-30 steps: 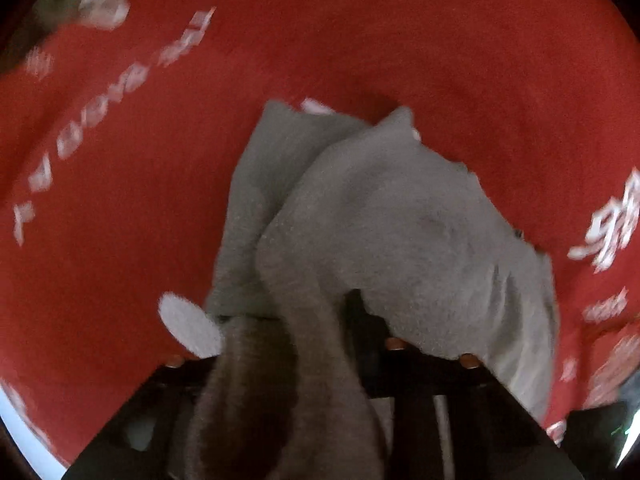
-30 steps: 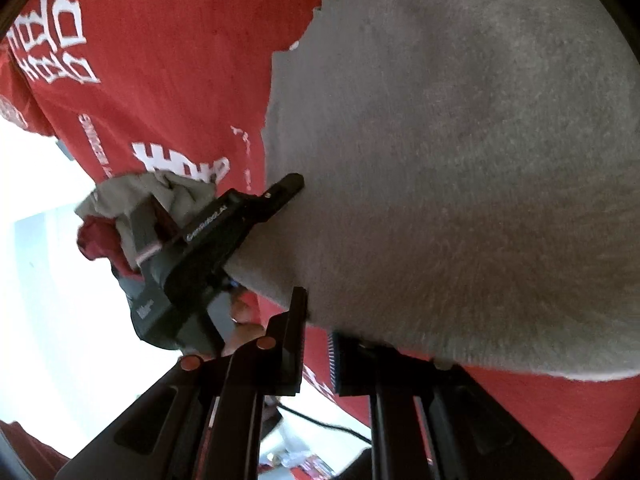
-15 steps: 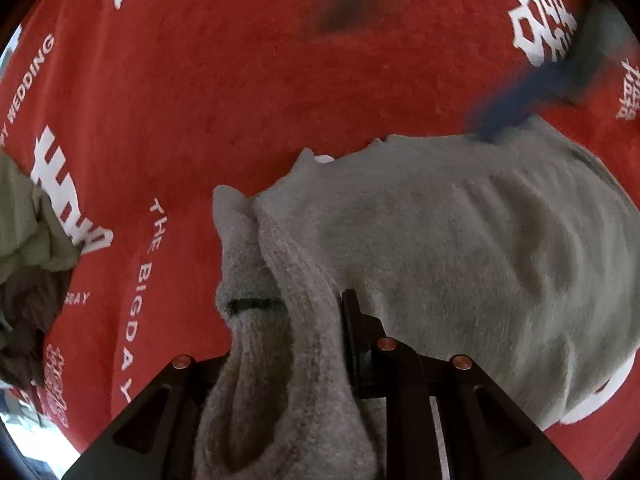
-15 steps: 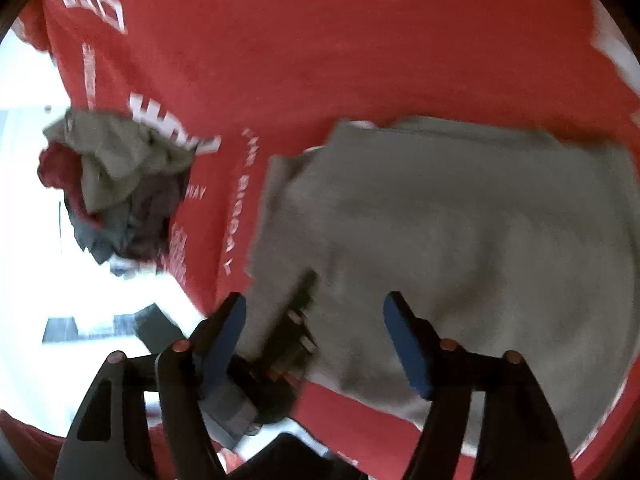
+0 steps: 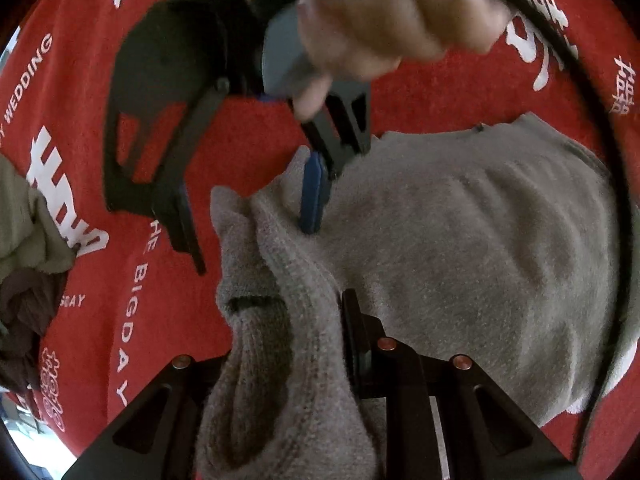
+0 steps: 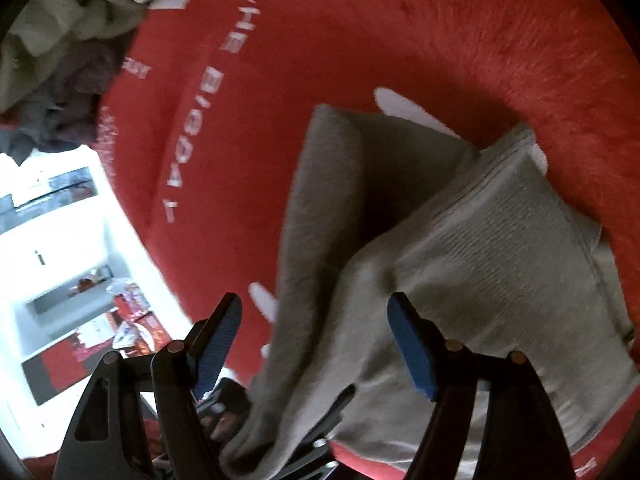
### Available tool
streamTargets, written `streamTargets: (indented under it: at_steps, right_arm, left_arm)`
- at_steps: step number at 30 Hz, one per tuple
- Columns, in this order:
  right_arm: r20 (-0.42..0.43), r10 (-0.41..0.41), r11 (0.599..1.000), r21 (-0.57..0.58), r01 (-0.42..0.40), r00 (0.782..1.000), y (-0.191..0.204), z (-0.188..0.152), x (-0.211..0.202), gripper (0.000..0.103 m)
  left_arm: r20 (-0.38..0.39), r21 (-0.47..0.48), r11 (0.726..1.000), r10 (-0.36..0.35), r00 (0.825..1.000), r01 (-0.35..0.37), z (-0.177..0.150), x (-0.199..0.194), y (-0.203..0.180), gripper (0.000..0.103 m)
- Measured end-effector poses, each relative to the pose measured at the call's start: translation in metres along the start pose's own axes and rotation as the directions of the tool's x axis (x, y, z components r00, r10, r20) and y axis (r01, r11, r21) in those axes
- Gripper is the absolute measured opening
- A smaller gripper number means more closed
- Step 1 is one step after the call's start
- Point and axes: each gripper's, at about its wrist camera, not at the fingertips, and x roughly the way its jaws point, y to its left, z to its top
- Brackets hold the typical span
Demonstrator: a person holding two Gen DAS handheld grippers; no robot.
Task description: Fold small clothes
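Note:
A small grey knit garment [image 5: 460,264] lies on the red printed cloth [image 5: 208,184]. My left gripper [image 5: 320,344] is shut on a bunched edge of it, and the fabric drapes over the left finger. The right gripper [image 5: 256,216] shows in the left wrist view, open wide, held by a hand, with its blue pad [image 5: 312,192] touching the garment's upper edge. In the right wrist view the right gripper [image 6: 316,320] is open with the garment [image 6: 500,248] between and beyond its blue pads [image 6: 412,352]. The left gripper holds the garment's near corner [image 6: 280,432] below it.
A heap of olive, dark and red clothes [image 6: 64,56] lies at the left of the red cloth, also in the left wrist view [image 5: 28,260]. The cloth's edge [image 6: 132,216] drops to a bright room on the left. A black cable [image 5: 600,128] arcs over the garment's right side.
The right gripper has swung in over the garment and come down onto its upper edge, still open. The left gripper has kept its hold and barely moved.

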Motion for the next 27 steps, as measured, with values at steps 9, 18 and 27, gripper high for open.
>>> streamTargets:
  at_steps: [9,18,27]
  right_arm:
    - [0.211,0.092,0.996,-0.008,-0.093,0.973,-0.027,-0.045,-0.031,0.015]
    - [0.528,0.291,0.948,-0.045,-0.317,0.798,-0.077,-0.162,-0.119,0.015]
    - [0.717,0.266,0.918,0.015,-0.395,0.644,-0.181,-0.296,-0.161,0.015]
  left_arm:
    - [0.057,0.033,0.998,-0.064,0.996,0.062,0.021,-0.029,-0.01,0.021]
    - [0.184,0.129,0.98,-0.177,0.967,0.154,0.063,-0.105,-0.059,0.021]
    - [0.185,0.312,0.912,-0.333,0.924,0.267,0.086,-0.132,-0.182,0.021]
